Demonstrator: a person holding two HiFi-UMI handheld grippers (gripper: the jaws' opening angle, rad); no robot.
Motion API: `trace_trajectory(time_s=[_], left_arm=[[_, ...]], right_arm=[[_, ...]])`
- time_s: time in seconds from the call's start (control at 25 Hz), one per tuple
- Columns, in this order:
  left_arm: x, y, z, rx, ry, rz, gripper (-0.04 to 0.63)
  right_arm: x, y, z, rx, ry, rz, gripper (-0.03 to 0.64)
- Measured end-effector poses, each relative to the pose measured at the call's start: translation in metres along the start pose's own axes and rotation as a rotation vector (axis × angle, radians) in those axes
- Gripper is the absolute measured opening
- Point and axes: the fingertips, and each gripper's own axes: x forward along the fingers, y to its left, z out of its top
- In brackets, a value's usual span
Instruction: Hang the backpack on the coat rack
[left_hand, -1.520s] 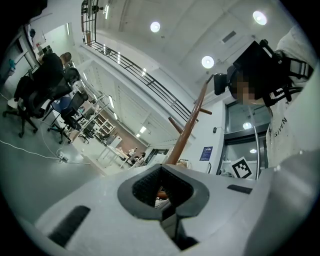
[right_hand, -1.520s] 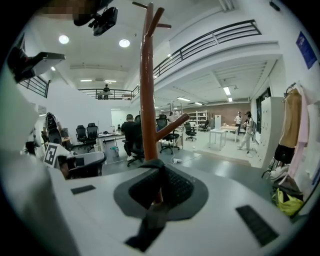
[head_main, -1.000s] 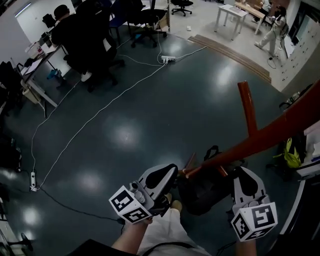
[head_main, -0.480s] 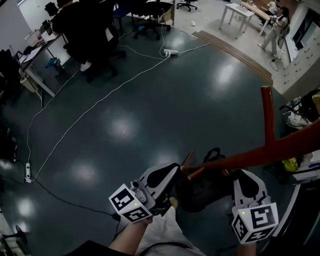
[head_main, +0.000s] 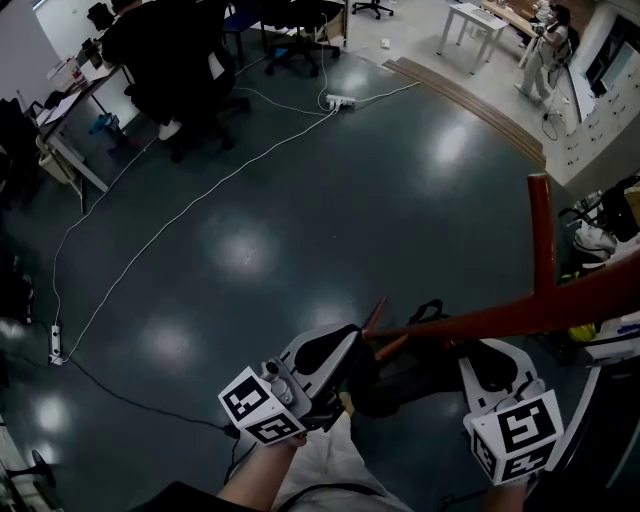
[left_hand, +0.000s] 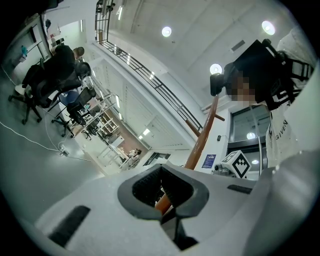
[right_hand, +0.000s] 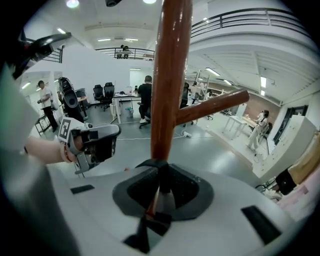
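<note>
Head view: I see the backpack (head_main: 400, 375), a dark mass between my two grippers, just below the coat rack (head_main: 500, 318) pole.
Left gripper (left_hand: 162, 195): jaws drawn together at the backpack's edge; I can't make out anything pinched.
Right gripper (right_hand: 160, 185): clenched on the backpack's black strap, right against the pole.

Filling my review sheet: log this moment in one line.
left claw shut by rack | right claw shut on strap | backpack by rack, between claws | hung: cannot tell
</note>
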Motion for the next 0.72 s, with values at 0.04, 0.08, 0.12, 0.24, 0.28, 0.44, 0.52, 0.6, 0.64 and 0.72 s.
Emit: trace_trajectory(time_s=[0.04,0.08,0.12,0.24,0.28,0.44,0.52,0.6,0.64,0.72], left_arm=[[-0.001,0.001,0.001,-0.002,0.0,0.0,0.009],[-0.002,0.001,0.001,-0.004,0.0,0.0,0.009],[-0.003,0.001,0.001,-0.007,0.0,0.0,0.009],[-0.001,-0.002,-0.005,-0.012,-0.001,0.0,0.009],[0.0,-0.003,-0.007,-0.013,-0.001,0.0,0.009],[0.002,-0.008,-0.01,-0.018,-0.002,0.0,0.009],[0.002,-0.01,-0.011,-0.022,-0.002,0.002,0.009],[0.002,-0.011,-0.011,-0.024,-0.004,0.002,0.009],[0.002,-0.01,-0.011,-0.024,-0.004,0.003,0.009],[-0.001,-0.008,-0.01,-0.025,-0.004,0.008,0.009]], right_arm=[[0.001,0.002,0.001,-0.012,0.01,0.012,0.032],[0.002,0.003,0.002,-0.028,0.02,0.022,0.034],[0.002,0.004,0.003,-0.046,0.03,0.029,0.037],[0.001,0.003,0.001,-0.107,0.056,0.049,0.054],[0.001,0.003,0.0,-0.126,0.062,0.057,0.055],[-0.002,0.003,0.0,-0.163,0.085,0.079,0.061],[-0.004,0.002,0.0,-0.168,0.089,0.079,0.061],[-0.005,0.002,-0.001,-0.181,0.1,0.075,0.061],[-0.005,0.002,-0.001,-0.193,0.111,0.077,0.061],[-0.006,0.006,0.002,-0.217,0.122,0.096,0.061]])
